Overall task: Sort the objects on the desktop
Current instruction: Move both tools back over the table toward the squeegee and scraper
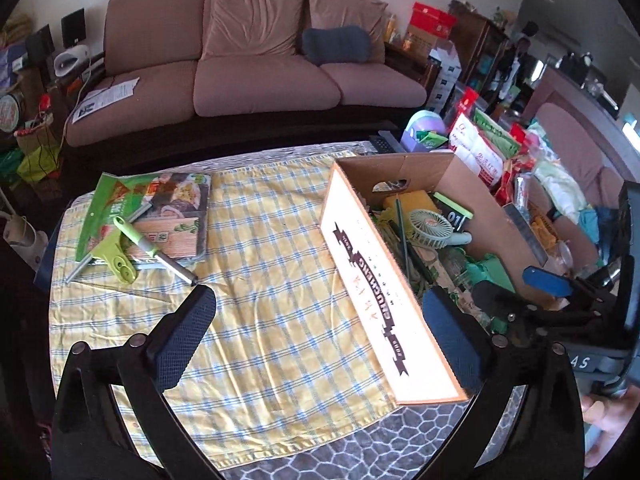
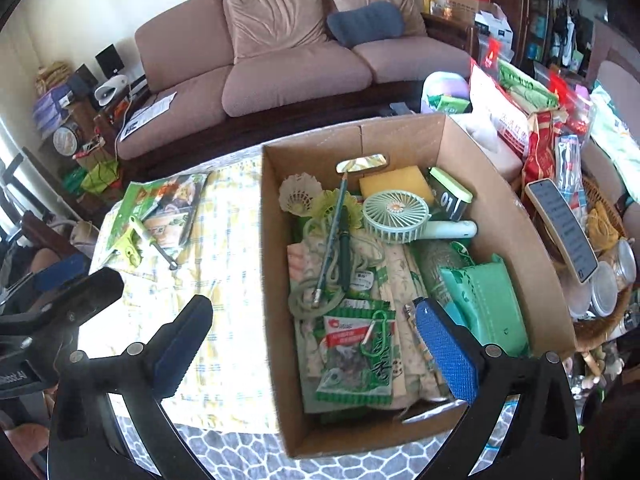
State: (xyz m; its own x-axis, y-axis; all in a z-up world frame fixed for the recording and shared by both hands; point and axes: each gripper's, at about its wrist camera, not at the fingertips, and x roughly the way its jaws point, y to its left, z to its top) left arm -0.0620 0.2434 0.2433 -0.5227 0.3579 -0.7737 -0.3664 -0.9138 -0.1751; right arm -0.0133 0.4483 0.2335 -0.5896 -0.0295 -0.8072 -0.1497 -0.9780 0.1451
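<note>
A cardboard box stands on the yellow checked cloth, filled with green items: a mint hand fan, a yellow sponge, a pencil, a snack packet and a green pouch. The box also shows in the left wrist view. On the cloth's far left lie a green booklet, a green clip and a peeler. My left gripper is open and empty above the cloth beside the box. My right gripper is open and empty above the box's near left wall.
A brown sofa stands behind the table. Snack bags, a phone and jars in a wicker basket crowd the right side. A grey patterned tabletop shows at the front edge.
</note>
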